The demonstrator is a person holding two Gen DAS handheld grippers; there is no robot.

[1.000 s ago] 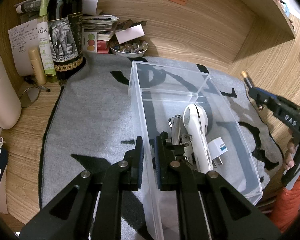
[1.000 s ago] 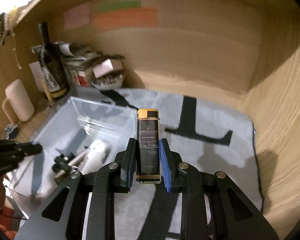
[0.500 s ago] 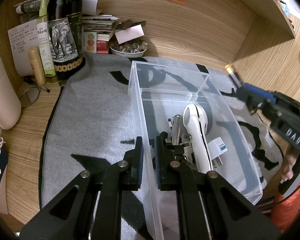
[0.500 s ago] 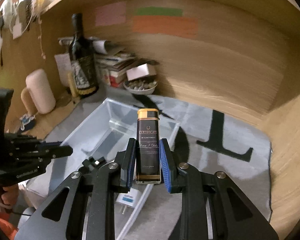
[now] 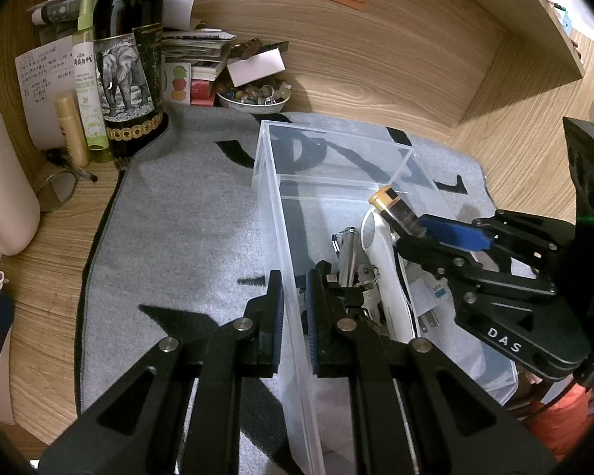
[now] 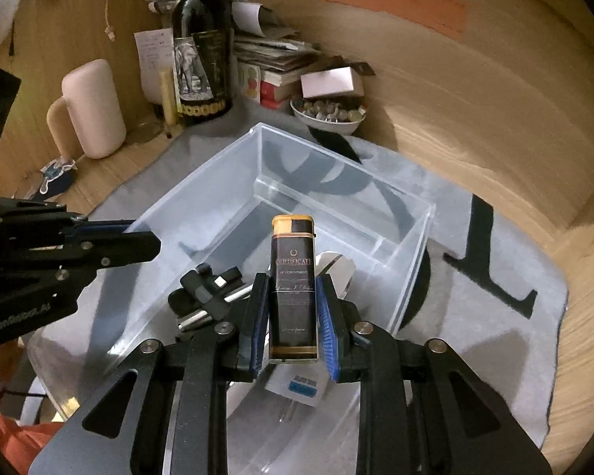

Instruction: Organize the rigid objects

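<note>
A clear plastic bin (image 5: pixel 332 158) (image 6: pixel 225 182) sits on a grey mat (image 5: pixel 178 229). It holds a white handheld device (image 5: pixel 392 301), a metal flashlight (image 5: pixel 346 253), keys and a white plug adapter (image 5: pixel 431 297). My left gripper (image 5: pixel 294 301) is shut on the bin's left wall. My right gripper (image 6: pixel 293 308) is shut on a black lighter with a gold cap (image 6: pixel 293 289) and holds it above the bin's contents; the lighter also shows in the left wrist view (image 5: pixel 392 208).
A dark wine bottle (image 5: pixel 128 79), green spray bottle (image 5: pixel 87 79), paper stack and a bowl of small stones (image 5: pixel 253 95) stand at the back by the wooden wall. A pink rounded object (image 5: pixel 4 182) sits far left.
My right gripper has carried the lighter leftward from over the mat to above the bin's inside. My left gripper has stayed on the bin wall.
</note>
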